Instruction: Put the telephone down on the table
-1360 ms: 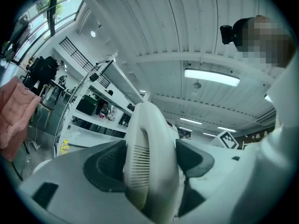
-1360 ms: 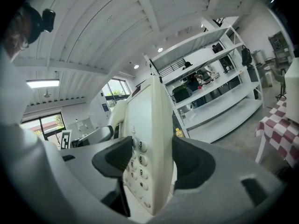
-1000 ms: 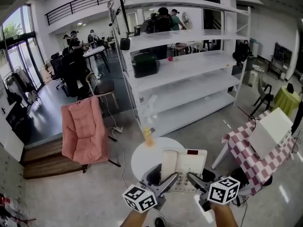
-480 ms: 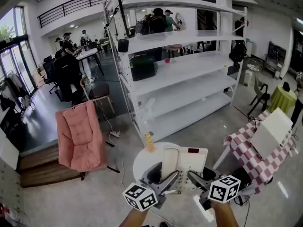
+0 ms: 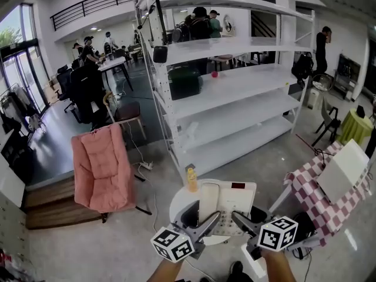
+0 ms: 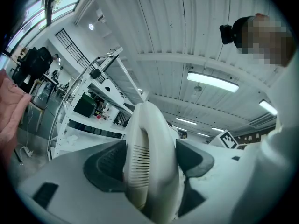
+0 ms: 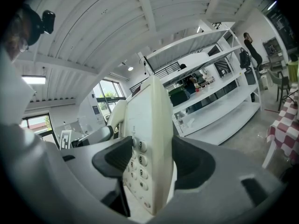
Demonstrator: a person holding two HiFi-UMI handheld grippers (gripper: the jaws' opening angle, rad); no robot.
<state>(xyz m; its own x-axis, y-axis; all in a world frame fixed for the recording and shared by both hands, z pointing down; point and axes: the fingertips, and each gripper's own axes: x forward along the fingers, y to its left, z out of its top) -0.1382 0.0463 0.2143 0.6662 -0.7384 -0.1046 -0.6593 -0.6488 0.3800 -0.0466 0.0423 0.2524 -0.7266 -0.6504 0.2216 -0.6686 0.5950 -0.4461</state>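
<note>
Two hand-held grippers, seen from above, carry one white telephone (image 5: 234, 197) between them in front of the person. The left gripper (image 6: 150, 161) is clamped on the handset (image 5: 208, 200), with its dark pads pressed against both sides of the ribbed earpiece end. The right gripper (image 7: 154, 158) pinches the edge of the telephone's body, one pad lying over the keypad (image 7: 136, 164) and the other on the back. Both gripper views look up along the telephone toward the ceiling.

In the head view the telephone lies over the near half of a round white table (image 5: 179, 203), its red-marked end pointing away from the person. Whether its underside touches the tabletop cannot be told. A small yellow bottle (image 5: 191, 180) stands upright at the table's far edge, near the telephone's far left corner.

A pink padded chair (image 5: 103, 166) stands to the left, well apart from the table. Tall white shelving (image 5: 235, 107) rises behind the table, and a surface with a red-checked cloth (image 5: 320, 201) stands to the right.
</note>
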